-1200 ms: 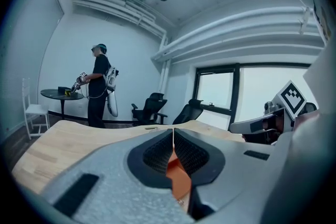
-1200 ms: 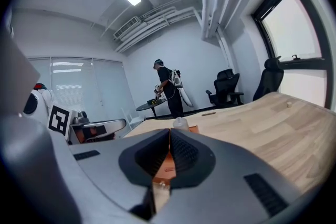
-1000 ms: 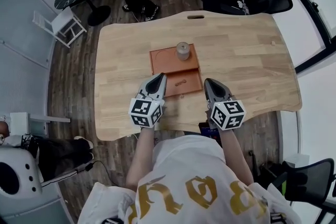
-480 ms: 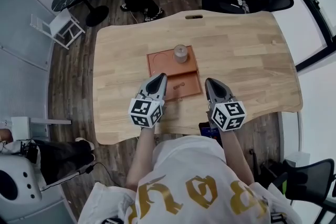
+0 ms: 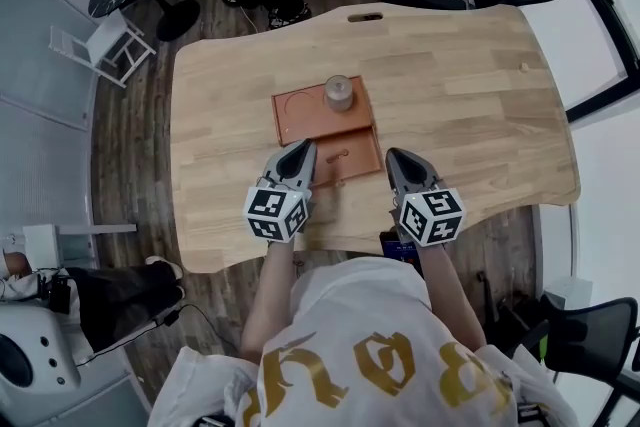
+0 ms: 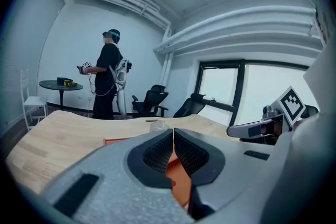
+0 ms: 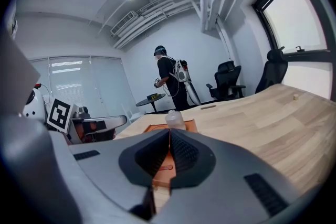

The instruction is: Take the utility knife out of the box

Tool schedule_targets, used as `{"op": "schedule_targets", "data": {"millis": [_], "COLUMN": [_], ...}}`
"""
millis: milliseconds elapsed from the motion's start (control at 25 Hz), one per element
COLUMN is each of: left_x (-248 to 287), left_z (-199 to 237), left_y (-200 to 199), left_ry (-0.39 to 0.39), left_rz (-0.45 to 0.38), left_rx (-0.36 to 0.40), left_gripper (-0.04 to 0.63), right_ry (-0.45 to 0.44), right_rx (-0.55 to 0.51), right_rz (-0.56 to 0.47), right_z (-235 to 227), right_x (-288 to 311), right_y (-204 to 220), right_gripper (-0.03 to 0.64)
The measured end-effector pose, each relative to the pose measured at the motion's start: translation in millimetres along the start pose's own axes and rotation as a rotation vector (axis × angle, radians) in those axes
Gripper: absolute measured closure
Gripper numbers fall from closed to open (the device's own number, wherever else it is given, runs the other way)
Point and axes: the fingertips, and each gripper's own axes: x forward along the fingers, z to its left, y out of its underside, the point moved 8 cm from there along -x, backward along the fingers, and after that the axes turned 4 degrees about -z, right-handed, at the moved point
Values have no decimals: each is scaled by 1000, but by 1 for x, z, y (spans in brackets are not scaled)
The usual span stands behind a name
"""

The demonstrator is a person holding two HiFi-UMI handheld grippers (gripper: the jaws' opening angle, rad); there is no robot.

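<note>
Left claw (image 5: pixel 303 150) and right claw (image 5: pixel 396 158), both pinched shut and empty, should open before straddling the small orange utility knife (image 5: pixel 338 156) in its shallow orange box (image 5: pixel 293 111).

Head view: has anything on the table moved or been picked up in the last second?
Almost nothing. The table and orange box slide slightly up-left in the frame, seemingly the head camera shifting. Nothing was taken hold of or let go. The left gripper and right gripper stay shut and empty at the box's near end; the jar stays in its far compartment.
</note>
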Motion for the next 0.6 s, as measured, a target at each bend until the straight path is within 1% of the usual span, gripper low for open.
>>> {"op": "schedule_targets", "data": {"millis": [360, 600], "left_x": [12, 19], "left_z": [6, 14], "left_y": [20, 32], "left_ry": [11, 17], "left_rz": [59, 110], "left_rx": [-12, -15], "left_gripper": [580, 580], "right_ry": [22, 13], "right_rx": [14, 21], "right_rz": [39, 74], "right_z": [-15, -19], "right_x": [9, 21], "right_y": [14, 22], "right_gripper": [604, 604]}}
